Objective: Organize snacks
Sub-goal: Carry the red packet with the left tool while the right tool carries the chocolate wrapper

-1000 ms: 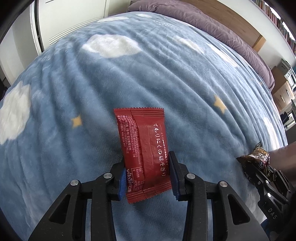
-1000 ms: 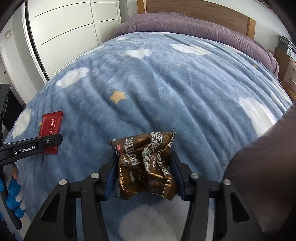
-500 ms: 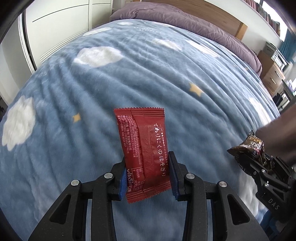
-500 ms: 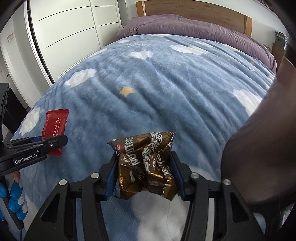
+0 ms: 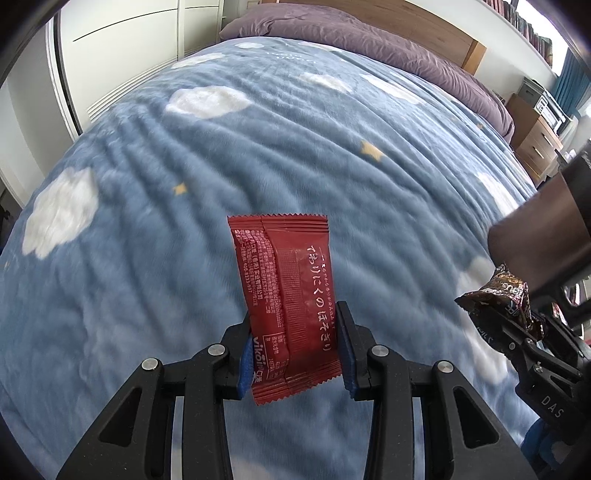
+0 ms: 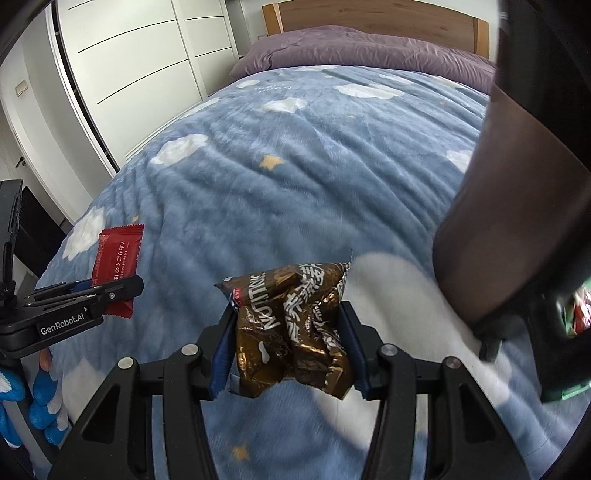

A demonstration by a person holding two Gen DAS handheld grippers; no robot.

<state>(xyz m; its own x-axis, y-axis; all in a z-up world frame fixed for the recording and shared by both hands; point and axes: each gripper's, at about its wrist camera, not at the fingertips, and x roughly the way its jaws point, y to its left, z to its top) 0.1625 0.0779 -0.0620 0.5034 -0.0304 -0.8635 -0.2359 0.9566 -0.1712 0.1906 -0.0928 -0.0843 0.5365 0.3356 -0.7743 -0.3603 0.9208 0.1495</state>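
Observation:
My left gripper is shut on a flat red snack packet and holds it upright above the blue blanket. My right gripper is shut on a crumpled brown snack packet and holds it above the blanket. The left wrist view shows the brown packet at the right edge. The right wrist view shows the red packet at the left, in the left gripper's fingers.
A bed with a blue cloud-and-star blanket fills both views. Purple bedding and a wooden headboard lie at the far end. White wardrobe doors stand left. A dark brown container is close on the right. Wooden drawers stand far right.
Both grippers have lifted and moved back, still holding their packets. The dark container has grown larger at the right of the right wrist view.

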